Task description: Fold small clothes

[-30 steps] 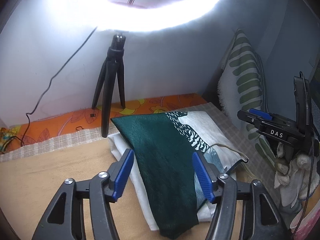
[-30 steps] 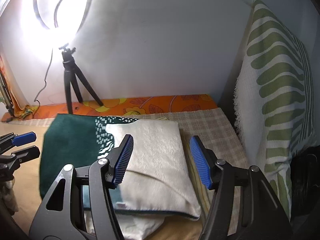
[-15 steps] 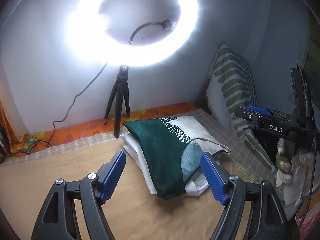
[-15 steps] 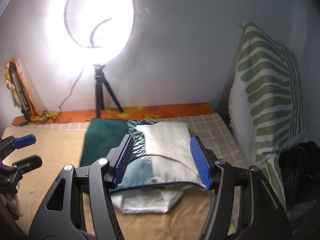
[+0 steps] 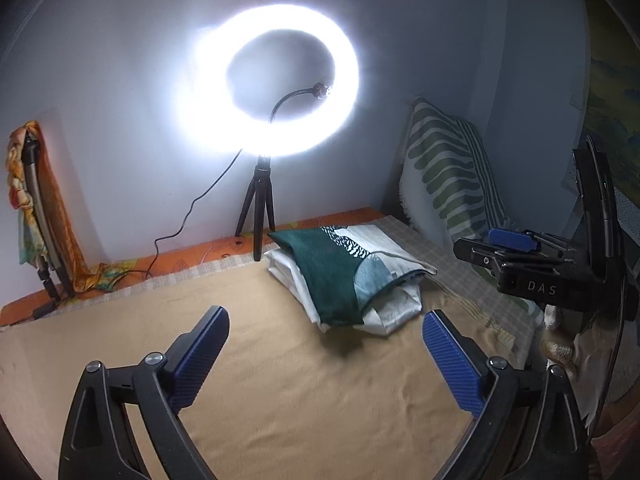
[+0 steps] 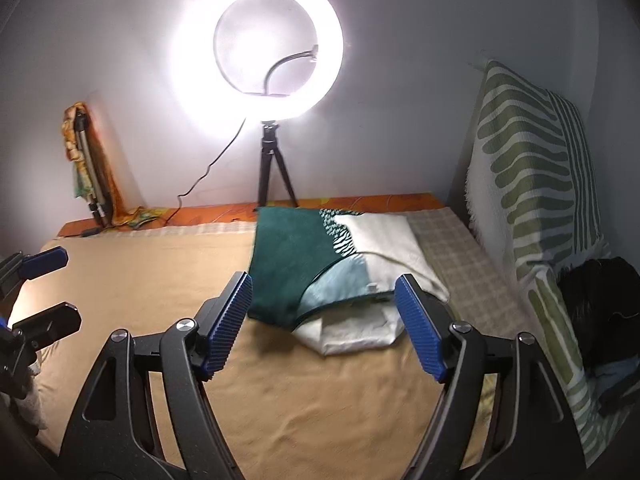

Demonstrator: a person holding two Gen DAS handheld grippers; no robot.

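A folded green, teal and cream garment [image 5: 340, 268] lies on top of a folded white cloth [image 5: 394, 312] at the far right of the tan bed sheet [image 5: 280, 380]. It also shows in the right wrist view [image 6: 320, 264]. My left gripper [image 5: 326, 360] is open and empty, well short of the pile. My right gripper [image 6: 324, 326] is open and empty, hovering just in front of the pile's near edge. The right gripper shows at the right of the left wrist view [image 5: 520, 256]; the left gripper shows at the left edge of the right wrist view [image 6: 40, 288].
A lit ring light on a black tripod [image 5: 260, 208] stands at the back wall with its cable trailing left. A green-striped pillow [image 6: 532, 184] leans on the right. A folded tripod wrapped in orange cloth [image 5: 40, 208] stands at the back left.
Both grippers have pulled back and up from the folded pile, which now looks smaller and farther away. The pile itself has not moved.
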